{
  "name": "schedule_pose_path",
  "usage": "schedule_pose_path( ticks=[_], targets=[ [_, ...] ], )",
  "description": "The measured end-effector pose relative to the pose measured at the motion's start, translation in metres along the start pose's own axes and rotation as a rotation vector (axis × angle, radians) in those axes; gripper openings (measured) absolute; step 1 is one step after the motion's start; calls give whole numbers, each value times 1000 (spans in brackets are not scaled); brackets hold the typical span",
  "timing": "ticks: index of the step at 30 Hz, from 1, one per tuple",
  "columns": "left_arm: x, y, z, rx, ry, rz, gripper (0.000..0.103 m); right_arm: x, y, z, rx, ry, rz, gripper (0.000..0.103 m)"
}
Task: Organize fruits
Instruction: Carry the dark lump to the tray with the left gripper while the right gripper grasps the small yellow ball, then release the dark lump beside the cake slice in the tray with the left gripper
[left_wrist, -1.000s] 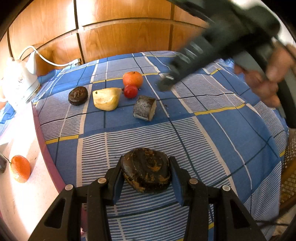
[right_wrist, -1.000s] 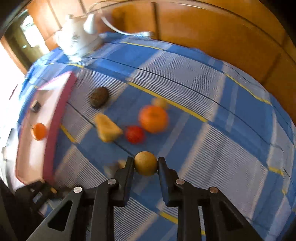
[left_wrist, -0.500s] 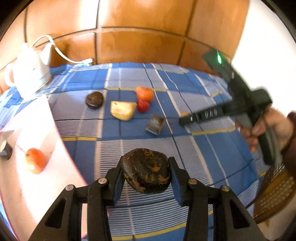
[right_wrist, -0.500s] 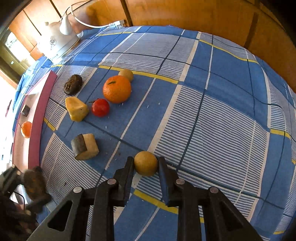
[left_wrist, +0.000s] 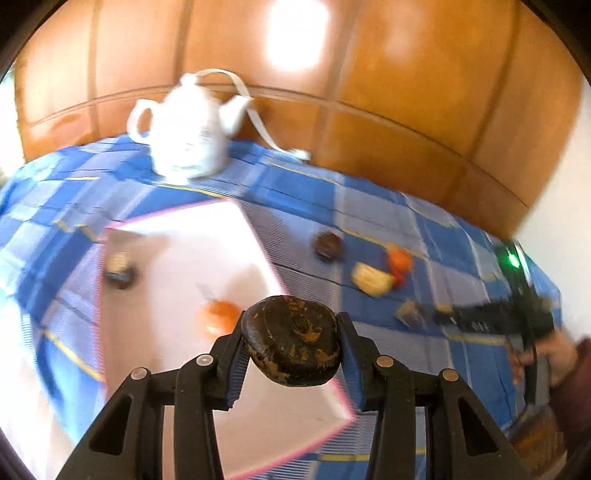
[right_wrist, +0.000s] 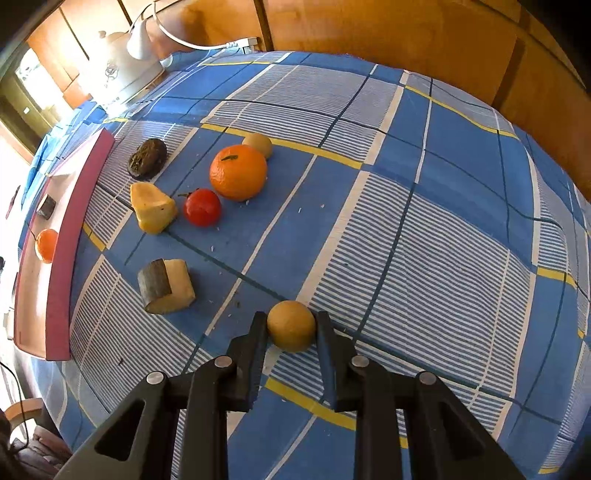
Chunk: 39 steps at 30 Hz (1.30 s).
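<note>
Dark brown fruit (left_wrist: 291, 341) clamped in your left hand-held gripper (left_wrist: 291, 354), above the pink-rimmed tray (left_wrist: 177, 236) | tan round fruit (right_wrist: 291, 330) pinched in your right hand-held gripper (right_wrist: 291, 332), over the desk's blue checked cloth (right_wrist: 424, 229)

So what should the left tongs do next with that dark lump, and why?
Probably lower it and let go. The left tongs hold the dark brown fruit above the white pink-edged tray, where an orange fruit already lies. The blur suggests the tongs are mid-swing, so settling first seems wise. The right tongs hold a tan ball.
</note>
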<state>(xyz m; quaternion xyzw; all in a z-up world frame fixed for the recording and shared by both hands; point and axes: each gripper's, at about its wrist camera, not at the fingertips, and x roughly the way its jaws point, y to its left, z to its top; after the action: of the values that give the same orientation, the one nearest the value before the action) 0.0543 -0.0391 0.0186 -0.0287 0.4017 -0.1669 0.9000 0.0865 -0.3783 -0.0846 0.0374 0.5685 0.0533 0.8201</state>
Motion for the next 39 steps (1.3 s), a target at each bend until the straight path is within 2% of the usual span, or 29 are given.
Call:
schedule_pose_path(
  ticks=[4, 8, 17, 24, 25, 27, 30, 34, 36, 39],
  targets=[
    [-8, 26, 10, -45, -52, 102, 44, 0, 6, -2, -27, -7, -20, 27],
    [-3, 47, 16, -64, -66, 170, 44, 0, 9, -3, -42, -14, -34, 27],
    [40, 92, 35, -144, -2, 209, 45, 1, 18, -6, -66, -24, -58, 27],
    [83, 110, 52, -131, 28, 279, 45, 1, 26, -7, -77, -25, -68, 27],
    [87, 111, 54, -130, 27, 277, 46, 1, 27, -7, -79, -25, -68, 27],
    [89, 110, 57, -123, 13, 287, 63, 1, 29, -7, -80, -25, -68, 27],
    [83, 101, 60, -105, -19, 302, 65, 1, 29, -7, -77, -26, -66, 27],
    [54, 83, 59, -103, -77, 348, 66, 2, 29, -6, -78, -26, -68, 27],
    [40, 76, 57, -105, -115, 365, 76, 2, 29, -5, -75, -25, -66, 28],
    [14, 64, 49, -98, -186, 377, 85, 2, 28, -5, -79, -27, -68, 28]
  ],
)
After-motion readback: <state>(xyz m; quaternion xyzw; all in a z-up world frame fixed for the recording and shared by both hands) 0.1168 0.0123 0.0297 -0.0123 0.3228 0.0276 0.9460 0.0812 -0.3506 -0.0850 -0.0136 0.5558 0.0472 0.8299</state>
